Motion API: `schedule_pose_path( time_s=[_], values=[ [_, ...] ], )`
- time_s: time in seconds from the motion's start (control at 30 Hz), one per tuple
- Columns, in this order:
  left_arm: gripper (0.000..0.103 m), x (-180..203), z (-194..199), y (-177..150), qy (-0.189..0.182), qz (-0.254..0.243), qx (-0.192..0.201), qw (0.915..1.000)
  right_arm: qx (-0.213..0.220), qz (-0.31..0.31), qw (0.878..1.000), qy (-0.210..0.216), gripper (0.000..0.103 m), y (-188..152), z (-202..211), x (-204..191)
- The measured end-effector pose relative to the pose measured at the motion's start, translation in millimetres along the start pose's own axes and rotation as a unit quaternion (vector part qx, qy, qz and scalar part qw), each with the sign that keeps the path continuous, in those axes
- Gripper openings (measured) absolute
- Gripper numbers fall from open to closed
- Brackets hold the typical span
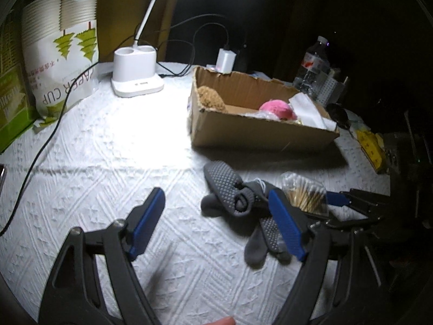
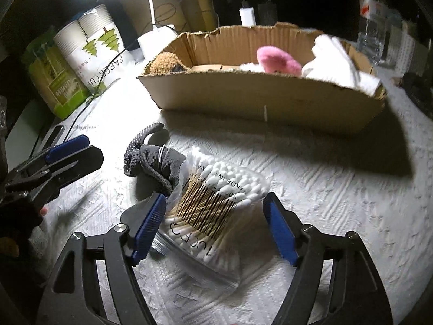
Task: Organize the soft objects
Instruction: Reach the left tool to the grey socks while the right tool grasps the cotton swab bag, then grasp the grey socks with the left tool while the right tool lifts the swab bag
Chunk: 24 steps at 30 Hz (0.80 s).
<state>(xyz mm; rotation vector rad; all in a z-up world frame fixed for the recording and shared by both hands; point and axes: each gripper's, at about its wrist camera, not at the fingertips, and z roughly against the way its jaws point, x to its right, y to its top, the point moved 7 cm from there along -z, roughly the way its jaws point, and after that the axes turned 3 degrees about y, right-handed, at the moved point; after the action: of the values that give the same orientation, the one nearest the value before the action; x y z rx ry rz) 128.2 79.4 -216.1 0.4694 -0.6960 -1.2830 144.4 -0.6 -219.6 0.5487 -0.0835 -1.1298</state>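
A clear bag of cotton swabs (image 2: 213,203) lies on the white tablecloth between the fingers of my right gripper (image 2: 215,226), which is open around it. The bag also shows in the left wrist view (image 1: 304,192). Grey dotted socks (image 1: 238,197) lie bunched next to the bag, also seen in the right wrist view (image 2: 151,162). My left gripper (image 1: 219,222) is open and empty, just left of the socks. A cardboard box (image 2: 259,100) behind holds a pink plush (image 2: 278,61), a brown plush (image 2: 166,63) and white cloth (image 2: 333,59).
A white lamp base (image 1: 135,73) with a black cable stands at the back. A paper cup pack (image 1: 62,51) and a green box (image 1: 12,103) stand at left. A water bottle (image 1: 314,65) and a charger (image 1: 226,61) sit behind the box.
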Motion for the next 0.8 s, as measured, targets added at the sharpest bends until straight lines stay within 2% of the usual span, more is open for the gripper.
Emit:
schedule_pose_path(
  time_s=[0.03,0.07,0.17,0.23,0.37,0.63,0.8],
  values=[
    [0.080,2.1,-1.6,-0.1,0.001,-0.002,-0.002,1.0000,0.001,-0.004,1.000,0.006,0.073,0.5,-0.1,1.1],
    [0.080,3.9,-2.9,-0.6,0.001,-0.004,-0.004,1.0000,0.004,-0.005,1.000,0.008,0.064,1.5,0.9,2.5],
    [0.080,11.9,-9.9,-2.8,0.002,-0.013,-0.012,0.9998,0.012,0.002,1.000,0.004,0.053,3.5,7.6,6.8],
    [0.080,20.6,-16.2,-3.4,0.002,-0.023,-0.014,0.9996,0.018,0.004,1.000,-0.001,0.050,3.6,12.0,11.0],
    [0.092,37.1,-28.4,-2.8,-0.001,-0.041,-0.022,0.9989,0.031,-0.006,0.999,-0.007,0.050,3.2,23.9,27.7],
    [0.092,53.7,-69.0,-12.4,0.030,-0.088,-0.076,0.9927,0.048,-0.032,0.998,-0.016,0.050,-0.5,43.4,62.9],
    [0.091,58.1,-73.7,-12.0,0.035,-0.106,-0.072,0.9912,0.058,-0.046,0.997,-0.017,0.050,-2.0,52.0,77.3]
  ],
)
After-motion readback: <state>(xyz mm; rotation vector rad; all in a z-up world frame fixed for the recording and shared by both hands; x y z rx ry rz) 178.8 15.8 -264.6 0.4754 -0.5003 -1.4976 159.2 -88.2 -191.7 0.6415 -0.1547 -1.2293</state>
